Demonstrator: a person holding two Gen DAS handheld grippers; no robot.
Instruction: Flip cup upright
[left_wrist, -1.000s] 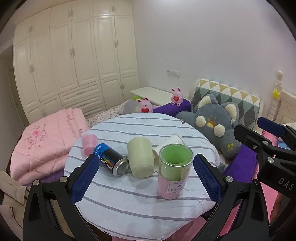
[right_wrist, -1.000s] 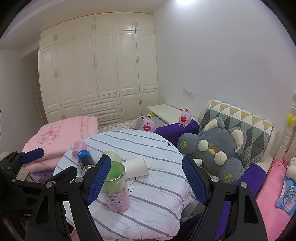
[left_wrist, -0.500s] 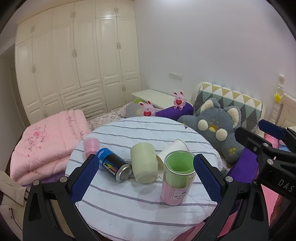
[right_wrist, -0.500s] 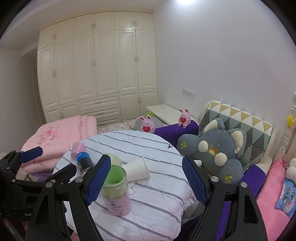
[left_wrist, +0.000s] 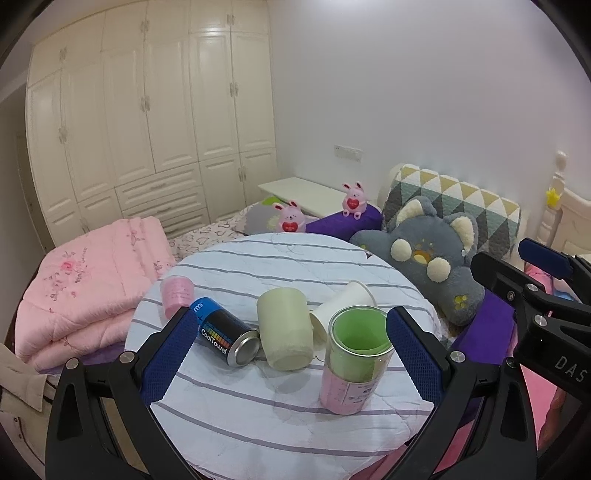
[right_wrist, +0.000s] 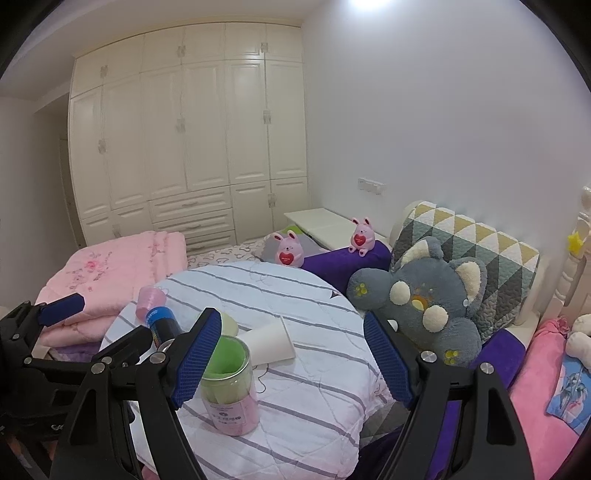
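Observation:
A pale green cup (left_wrist: 283, 328) stands upside down near the middle of the round striped table (left_wrist: 258, 266); in the right wrist view (right_wrist: 229, 325) only its top shows behind a finger. A white paper cup (left_wrist: 347, 300) lies on its side just behind it, also in the right wrist view (right_wrist: 271, 343). My left gripper (left_wrist: 290, 360) is open and empty, hovering before the cups. My right gripper (right_wrist: 291, 360) is open and empty, to the right of them.
A clear jar with green and pink inside (left_wrist: 356, 363) stands upright at the front right. A blue and black can (left_wrist: 225, 334) lies on its side left of the cup, with a small pink cup (left_wrist: 177, 297) behind it. Pink quilt (left_wrist: 85, 288) left, plush toy (left_wrist: 428, 258) right.
Both grippers have drawn back and up a little, so the table and cups sit lower and smaller in view. Nothing on the table has moved.

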